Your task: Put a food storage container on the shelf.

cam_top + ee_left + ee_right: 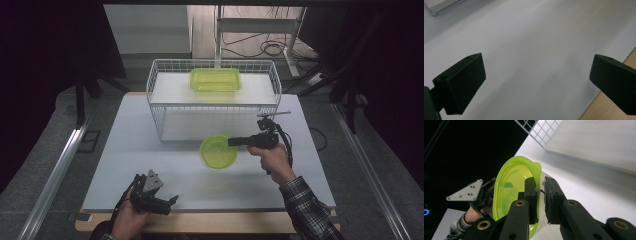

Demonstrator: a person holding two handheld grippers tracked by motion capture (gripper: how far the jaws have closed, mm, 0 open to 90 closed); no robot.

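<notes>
— What's the biggest thing there, and how much room is around it?

— The pale, smooth table (150, 165). Its front half is bare, so there is open space on the near side of the wire rack (165, 95), and a light wooden edge shows along the table's front. The rack is a white grid, box-shaped, standing at the far middle of the table with a flat white shelf inside it.

— Anything on that shelf?

— A rectangular tub (215, 79) of clear yellow-green plastic with rounded corners, lying flat on top, well inside the rack's wire rim.

— And the bowl?

— The round bowl (218, 150), the same glossy green plastic, is just in front of the rack, a little right of its middle. In the right gripper view it is tipped on its side (516, 192), its rim pinched.

— By which tool?

— The right gripper (234, 142), with its black jaws narrowed onto the bowl's rim, one pad inside the wall and one outside. The left gripper (170, 202) is well away from the rack, by the table's front edge on the left, its jaws spread wide (536, 82) over bare tabletop with nothing between them.

— Any writing or labels?

— None I can read.
</notes>
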